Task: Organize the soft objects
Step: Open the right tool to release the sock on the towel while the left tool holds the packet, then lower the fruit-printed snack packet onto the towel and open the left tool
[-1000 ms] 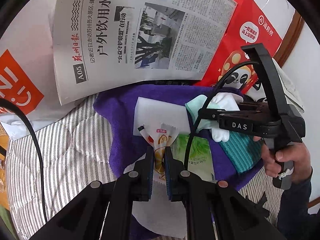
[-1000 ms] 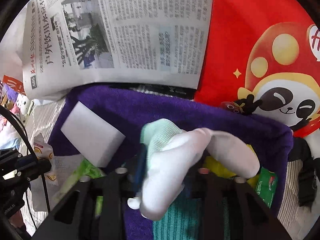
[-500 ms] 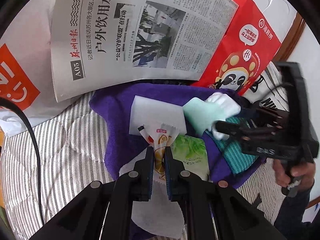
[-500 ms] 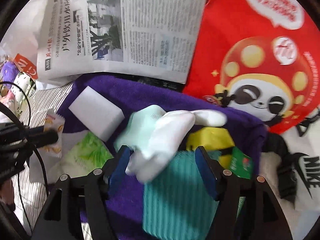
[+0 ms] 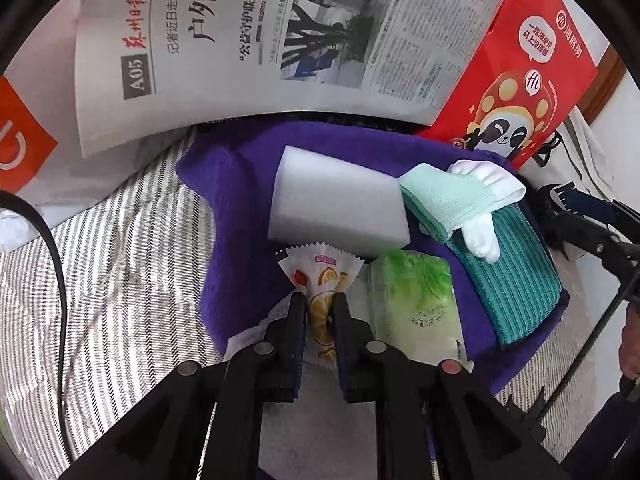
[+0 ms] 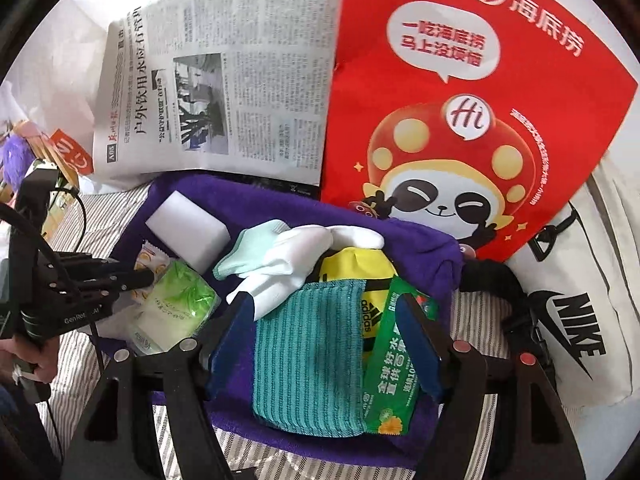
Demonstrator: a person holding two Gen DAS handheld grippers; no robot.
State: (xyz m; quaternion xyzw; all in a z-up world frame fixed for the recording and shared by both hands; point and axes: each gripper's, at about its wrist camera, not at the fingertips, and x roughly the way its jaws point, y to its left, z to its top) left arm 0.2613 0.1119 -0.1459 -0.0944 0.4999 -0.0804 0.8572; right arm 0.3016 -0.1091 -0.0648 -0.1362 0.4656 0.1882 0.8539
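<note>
A purple towel (image 5: 240,184) lies on the striped bed. On it sit a white sponge block (image 5: 340,200), a green tissue pack (image 5: 416,304), a teal ribbed cloth (image 5: 516,276) and a mint-and-white glove (image 5: 460,200). My left gripper (image 5: 319,304) is shut on a white snack packet with orange print (image 5: 320,280), over the towel's near edge. My right gripper (image 6: 328,312) is open and empty, held above the teal cloth (image 6: 308,360). The glove (image 6: 288,256) lies just beyond it. A green packet (image 6: 396,372) and a yellow adidas item (image 6: 360,276) lie to its right.
A newspaper (image 5: 280,32) and a red panda bag (image 6: 460,100) stand behind the towel. A white Nike bag (image 6: 580,320) lies to the right. An orange-and-white bag (image 5: 20,140) is at the left. Striped bedding (image 5: 120,280) surrounds the towel.
My right gripper opened, let the glove go onto the towel and teal cloth, and drew back to the right. My left gripper stayed shut on the snack packet.
</note>
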